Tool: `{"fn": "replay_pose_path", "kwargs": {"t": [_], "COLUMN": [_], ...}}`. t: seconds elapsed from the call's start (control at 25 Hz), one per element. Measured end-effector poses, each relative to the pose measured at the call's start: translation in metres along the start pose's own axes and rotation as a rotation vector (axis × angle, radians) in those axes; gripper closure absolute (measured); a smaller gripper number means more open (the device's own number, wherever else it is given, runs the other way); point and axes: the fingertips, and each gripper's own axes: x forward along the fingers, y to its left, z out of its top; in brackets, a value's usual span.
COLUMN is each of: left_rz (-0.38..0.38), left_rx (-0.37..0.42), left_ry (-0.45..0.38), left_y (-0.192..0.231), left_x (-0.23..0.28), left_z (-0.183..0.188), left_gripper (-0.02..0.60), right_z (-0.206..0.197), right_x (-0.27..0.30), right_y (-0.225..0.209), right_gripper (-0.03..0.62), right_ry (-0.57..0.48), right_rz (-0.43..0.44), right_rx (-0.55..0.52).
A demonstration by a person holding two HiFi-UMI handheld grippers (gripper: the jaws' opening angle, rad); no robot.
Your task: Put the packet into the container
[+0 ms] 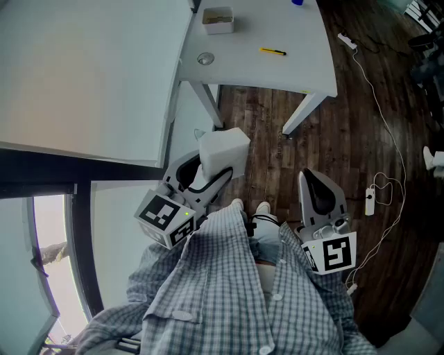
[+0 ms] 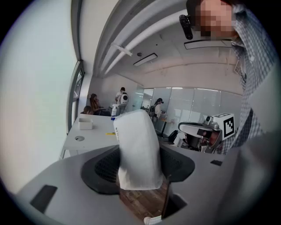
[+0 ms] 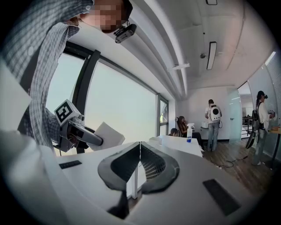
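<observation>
Squarely inside left claw (image 2: 138, 169), white packet (image 2: 136, 145) gripped upright, right claw (image 3: 139, 165) closed, empty, container (image 1: 218, 20) well apart

left gripper (image 2: 138, 164) clamps packet (image 2: 135, 140); right gripper (image 3: 139, 154) jaws closed.

Table (image 1: 277, 28): plain wht. On it: container (image 1: 218, 20) cream-beige, pen (image 1: 272, 51) yellow w/ blk ends. At table's far edge, a blue bit (image 1: 297, 2). Floor (image 1: 347, 139) under & right of table: dark brown wood planks, w/ a wht cable (image 1: 388, 139) across it. Near side of table: packet (image 1: 223, 149) plain wht. Left gripper (image 1: 208, 173) has wht-grey shell & blk ribbed pads, right gripper (image 1: 320, 194) same colours. Marker cubes (image 1: 165, 216): blk squares on wht. Shirt (image 1: 229, 291): small check, grey-blue on wht, wht buttons.
</observation>
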Motion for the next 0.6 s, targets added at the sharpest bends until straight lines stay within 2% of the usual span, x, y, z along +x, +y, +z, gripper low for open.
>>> {"fn": "replay_pose_path", "kwargs": {"t": [0.48, 0.6], "left_rz": [0.01, 0.008], "left_rx": [0.052, 0.079], "left_ry": [0.017, -0.002], "left_y": [0.013, 0.016], "left_x": [0.0, -0.001], "left_z": [0.002, 0.005], "left_gripper": [0.313, 0.313], "right_z": [0.003, 0.004], "right_x": [0.012, 0.015], "right_y": [0.001, 0.003], "right_gripper": [0.579, 0.579], "right_ry": [0.0, -0.002], "right_rz": [-0.006, -0.003], "right_rx": [0.011, 0.005]}}
